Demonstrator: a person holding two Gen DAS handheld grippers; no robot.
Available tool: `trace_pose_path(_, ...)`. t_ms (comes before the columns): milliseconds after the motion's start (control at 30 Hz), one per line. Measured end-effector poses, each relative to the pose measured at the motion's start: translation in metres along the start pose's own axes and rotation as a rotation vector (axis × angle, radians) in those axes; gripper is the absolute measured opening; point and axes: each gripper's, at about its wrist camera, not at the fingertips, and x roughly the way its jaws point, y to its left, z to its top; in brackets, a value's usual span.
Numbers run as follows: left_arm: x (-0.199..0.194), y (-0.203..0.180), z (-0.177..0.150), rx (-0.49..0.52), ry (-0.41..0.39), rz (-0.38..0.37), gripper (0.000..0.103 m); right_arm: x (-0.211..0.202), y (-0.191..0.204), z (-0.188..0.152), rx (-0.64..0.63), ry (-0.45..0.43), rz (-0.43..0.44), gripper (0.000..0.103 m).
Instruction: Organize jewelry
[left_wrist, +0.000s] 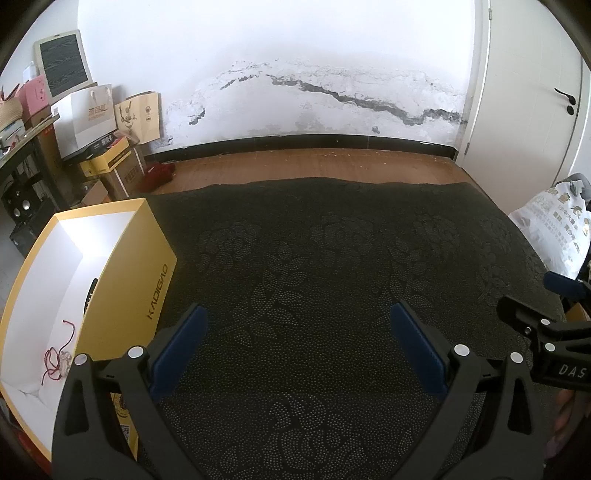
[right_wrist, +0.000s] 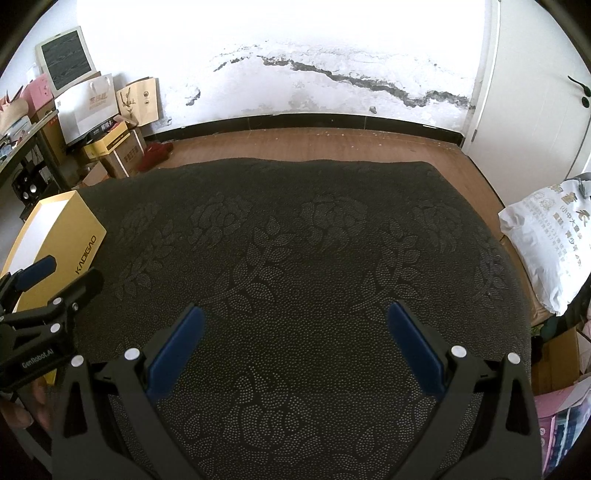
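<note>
OK, I read "KADIGAO" on the yellow box, left on the dark mat; "DAS" on the R gripper body, "GenRobot.AI" on the L one. My L gripper is spread wide, nothing between the blue pads, over bare mat just beside the box. R gripper same: wide apart, empty, mid-mat. Red cord jewelry lies inside the box on its white floor, near end. White bag w/ print at R, unreadable.
</note>
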Motion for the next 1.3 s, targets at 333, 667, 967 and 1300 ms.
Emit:
trace_pose_path(333, 0.0001, -0.0016, -0.0006, -0.001, -0.001, 0.001, 0.097, 0.0007, 0.0014, 0.0009, -0.005, 0.004, 0.001, 0.096)
trace_pose_path(667, -0.0002, -0.0009, -0.0006, -0.001, -0.001, 0.000, 0.097, 0.0007, 0.0010, 0.0010, -0.008, 0.002, 0.003, 0.096)
trace_pose_path(967, 0.0005, 0.0013, -0.0023, -0.004, 0.001, 0.000, 0.097, 0.0019, 0.0012, 0.0007, -0.009, 0.003, 0.004, 0.096)
trace_pose_path(1300, -0.0004, 0.0009, -0.0050, -0.006, 0.001, 0.001, 0.097, 0.0023, 0.0029, 0.0005, -0.011, 0.002, 0.004, 0.096)
